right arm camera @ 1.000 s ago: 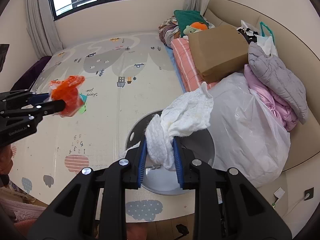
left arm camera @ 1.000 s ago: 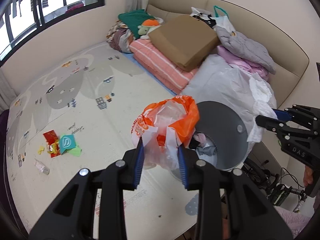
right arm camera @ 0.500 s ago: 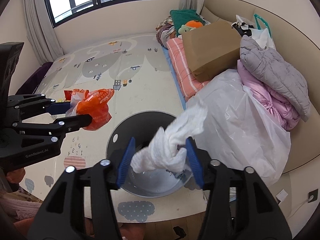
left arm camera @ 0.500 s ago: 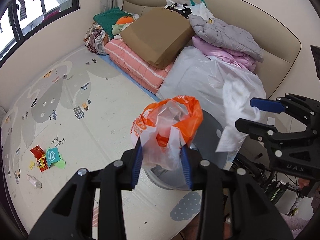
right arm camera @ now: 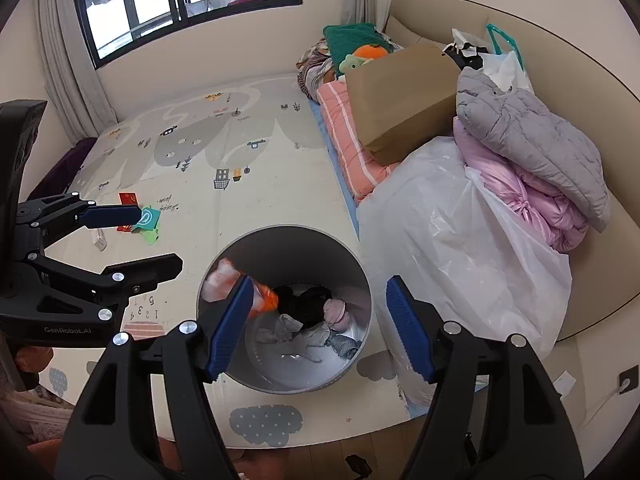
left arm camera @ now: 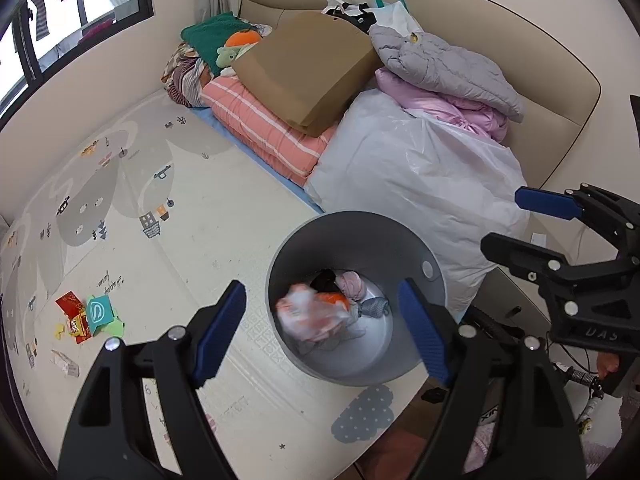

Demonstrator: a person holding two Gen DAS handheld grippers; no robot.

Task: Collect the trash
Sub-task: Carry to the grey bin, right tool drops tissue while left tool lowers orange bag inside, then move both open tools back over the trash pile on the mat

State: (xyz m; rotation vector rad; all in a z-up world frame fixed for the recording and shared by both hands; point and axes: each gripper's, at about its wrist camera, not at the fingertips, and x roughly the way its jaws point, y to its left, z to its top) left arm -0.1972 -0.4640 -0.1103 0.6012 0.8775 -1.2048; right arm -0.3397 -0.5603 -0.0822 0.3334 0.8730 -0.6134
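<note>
left fingers (left arm camera: 322, 334): standing wide and holding nothing — they have just been opening, and nothing is pressing on the blue pads.
right fingers (right arm camera: 318, 330): also spread wide and empty, just been opening too; both pairs are hanging over the grey bin (left arm camera: 434, 280), pointing down into it.
orange plastic bag (left arm camera: 312, 314): blurred, lying inside the bin on its left side, clear of the left fingers.
bin contents: crumpled pale and dark scraps are lying at the bottom.
remaining trash: a cluster of red and teal wrappers (left arm camera: 90, 316) is sitting on the play mat (left arm camera: 192, 208), well off to the left of the bin — the left hand is looking the nearer one, judging by both views.
</note>
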